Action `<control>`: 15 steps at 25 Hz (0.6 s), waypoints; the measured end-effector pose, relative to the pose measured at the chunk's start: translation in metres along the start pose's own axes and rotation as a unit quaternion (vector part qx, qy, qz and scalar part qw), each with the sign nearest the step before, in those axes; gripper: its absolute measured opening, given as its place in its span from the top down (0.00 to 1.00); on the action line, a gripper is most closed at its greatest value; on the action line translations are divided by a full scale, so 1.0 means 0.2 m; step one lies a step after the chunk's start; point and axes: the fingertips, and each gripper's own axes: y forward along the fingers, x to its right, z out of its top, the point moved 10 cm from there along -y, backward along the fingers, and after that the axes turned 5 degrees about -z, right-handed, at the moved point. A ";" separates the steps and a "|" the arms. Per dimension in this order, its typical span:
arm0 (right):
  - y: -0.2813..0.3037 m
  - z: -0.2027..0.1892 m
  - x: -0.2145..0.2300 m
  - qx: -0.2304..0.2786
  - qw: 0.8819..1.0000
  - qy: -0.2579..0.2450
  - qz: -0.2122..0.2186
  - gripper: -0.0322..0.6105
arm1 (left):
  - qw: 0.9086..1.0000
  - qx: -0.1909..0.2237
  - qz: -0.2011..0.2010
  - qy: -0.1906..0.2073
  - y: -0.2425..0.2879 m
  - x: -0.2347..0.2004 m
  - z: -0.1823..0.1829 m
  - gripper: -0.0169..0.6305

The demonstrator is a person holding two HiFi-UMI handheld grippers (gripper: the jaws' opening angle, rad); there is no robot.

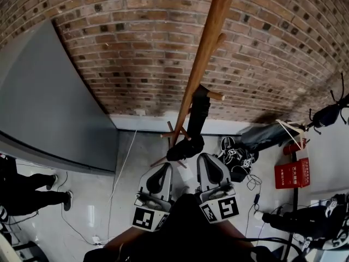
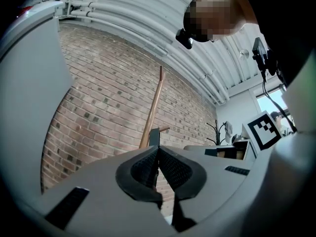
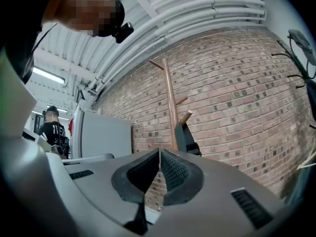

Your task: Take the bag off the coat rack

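Observation:
A wooden coat rack (image 1: 203, 59) leans up across the brick wall. A black bag (image 1: 186, 148) hangs by its strap (image 1: 199, 112) from a peg (image 1: 215, 96) low on the pole. My left gripper (image 1: 161, 171) and right gripper (image 1: 209, 162) are side by side just below the bag, both shut and holding nothing. In the left gripper view the shut left gripper (image 2: 158, 153) points at the pole (image 2: 153, 106) and the strap (image 2: 154, 135), still some way off. In the right gripper view the shut right gripper (image 3: 159, 155) faces the pole (image 3: 170, 107) and the bag (image 3: 188, 143).
A grey cabinet (image 1: 49, 102) stands at the left against the brick wall (image 1: 136, 42). A white cable (image 1: 124, 158) runs over the floor. Dark gear (image 1: 235, 156) and a red box (image 1: 292, 173) lie at the right. A person's legs (image 1: 27, 195) show at the left.

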 end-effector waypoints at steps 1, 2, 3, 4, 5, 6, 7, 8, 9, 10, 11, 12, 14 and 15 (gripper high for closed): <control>0.02 0.00 0.02 -0.001 1.000 -0.001 0.003 0.92 | 1.000 0.001 0.004 -0.002 0.02 0.00 -0.01 0.95; 0.05 0.01 0.05 -0.003 1.000 -0.002 0.006 0.92 | 1.000 -0.002 0.008 -0.006 0.04 0.01 -0.02 0.95; 0.08 0.01 0.07 -0.006 1.000 -0.004 0.010 0.92 | 1.000 -0.007 0.010 -0.008 0.07 0.02 -0.03 0.95; 0.10 0.02 0.10 -0.007 1.000 -0.007 0.015 0.92 | 1.000 -0.012 0.007 -0.007 0.09 0.03 -0.03 0.95; 0.13 0.03 0.12 -0.009 1.000 -0.010 0.020 0.92 | 1.000 -0.015 0.003 -0.002 0.11 0.04 -0.04 0.95; 0.16 0.03 0.15 -0.011 1.000 -0.013 0.024 0.92 | 1.000 -0.015 0.000 0.003 0.13 0.04 -0.05 0.95; 0.19 0.03 0.17 -0.013 0.999 -0.015 0.029 0.92 | 1.000 -0.013 0.000 0.006 0.15 0.05 -0.05 0.95; 0.21 0.03 0.19 -0.015 0.999 -0.016 0.033 0.92 | 1.000 -0.011 0.003 0.008 0.16 0.05 -0.05 0.95; 0.24 0.04 0.21 -0.016 0.999 -0.018 0.038 0.92 | 1.000 -0.005 0.007 0.010 0.18 0.05 -0.06 0.95; 0.27 0.04 0.22 -0.018 0.999 -0.021 0.044 0.92 | 1.000 0.003 0.012 0.013 0.20 0.04 -0.06 0.95; 0.29 0.05 0.24 -0.018 0.998 -0.024 0.049 0.92 | 1.000 0.003 0.017 0.014 0.21 0.04 -0.07 0.95; 0.31 0.06 0.25 -0.018 0.998 -0.026 0.053 0.92 | 1.000 -0.007 0.019 0.014 0.23 0.04 -0.08 0.95; 0.35 0.07 0.27 -0.016 0.998 -0.029 0.057 0.92 | 0.999 -0.021 0.022 0.017 0.25 0.03 -0.10 0.95; 0.37 0.07 0.28 -0.015 0.998 -0.029 0.058 0.92 | 0.999 -0.021 0.024 0.021 0.27 0.03 -0.10 0.95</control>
